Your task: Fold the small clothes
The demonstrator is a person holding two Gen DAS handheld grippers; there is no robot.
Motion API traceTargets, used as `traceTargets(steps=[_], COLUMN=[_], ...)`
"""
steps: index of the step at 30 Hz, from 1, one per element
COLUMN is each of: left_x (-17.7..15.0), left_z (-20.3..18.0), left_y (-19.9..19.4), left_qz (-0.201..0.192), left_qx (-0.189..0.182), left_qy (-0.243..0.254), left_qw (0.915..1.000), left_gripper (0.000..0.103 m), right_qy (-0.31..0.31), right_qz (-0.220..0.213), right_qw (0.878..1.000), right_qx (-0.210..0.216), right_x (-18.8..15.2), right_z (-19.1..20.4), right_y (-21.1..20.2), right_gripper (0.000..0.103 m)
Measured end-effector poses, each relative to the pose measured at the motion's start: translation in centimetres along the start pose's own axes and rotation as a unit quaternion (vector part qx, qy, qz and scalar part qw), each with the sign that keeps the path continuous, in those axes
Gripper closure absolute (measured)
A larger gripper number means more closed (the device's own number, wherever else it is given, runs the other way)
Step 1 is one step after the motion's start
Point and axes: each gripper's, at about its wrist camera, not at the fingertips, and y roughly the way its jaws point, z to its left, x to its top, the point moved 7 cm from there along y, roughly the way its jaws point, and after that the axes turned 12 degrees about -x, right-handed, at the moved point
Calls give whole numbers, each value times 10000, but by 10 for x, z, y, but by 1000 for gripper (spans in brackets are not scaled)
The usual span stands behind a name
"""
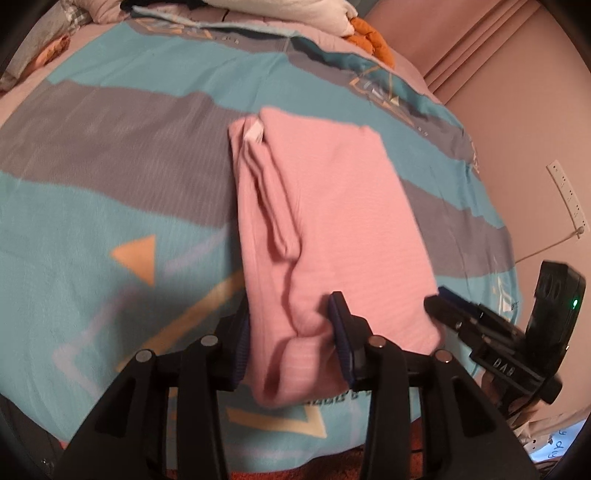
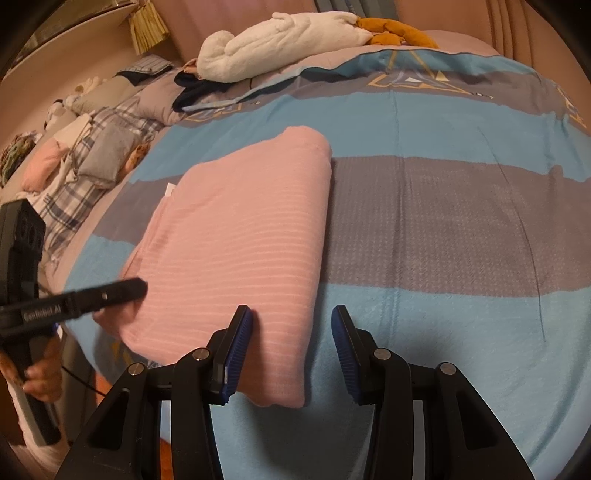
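A pink striped garment [image 1: 325, 221] lies folded into a long rectangle on the bed; a white label [image 1: 254, 132] shows at its far left corner. My left gripper [image 1: 290, 345] is open, its fingers on either side of the garment's near left end. The garment also shows in the right wrist view [image 2: 236, 243]. My right gripper [image 2: 291, 350] is open, straddling the garment's near right corner, its left finger pad [image 2: 238, 350] against the cloth. The right gripper shows in the left wrist view [image 1: 447, 308] at the garment's right edge. The left gripper shows in the right wrist view [image 2: 129, 290].
The bed has a blue and grey patterned cover [image 2: 443, 206]. A white and orange plush toy [image 2: 295, 33] and a dark garment [image 2: 199, 90] lie at the far end. Folded clothes and pillows [image 2: 92, 155] are piled at left. A wall with a power strip [image 1: 569, 195] is at right.
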Motion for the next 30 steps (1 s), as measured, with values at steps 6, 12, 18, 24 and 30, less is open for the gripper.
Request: traceTargets(steps=[6,12,18,24,30], left_x=[-13,-15,-18,-13,13], left_z=[13,13,13,11,9], left_y=[9,9,7,-2,-16], left_qz=[3,-47,-19,41,-415], left_qx=[74,136,173,173,78], left_qy=[-198,-175,-175,-129,-133], left_qw=[9998,9997,9997,9998,9990], left_gripper=[54,52,51,45,23], right_qy=[-19,-1,-14,-16,-95], right_qz=[182,264,291,316,-48], right_qw=[9998,9996,9996,9995,9997], right_qx=[-25,-30,-62,-83,-234], right_x=[-9,-14,-16,-14,5], right_z=[2,1,1,0,-6], right_y=[9,11,11,8,-2], right_gripper=[59,58,58,55,34])
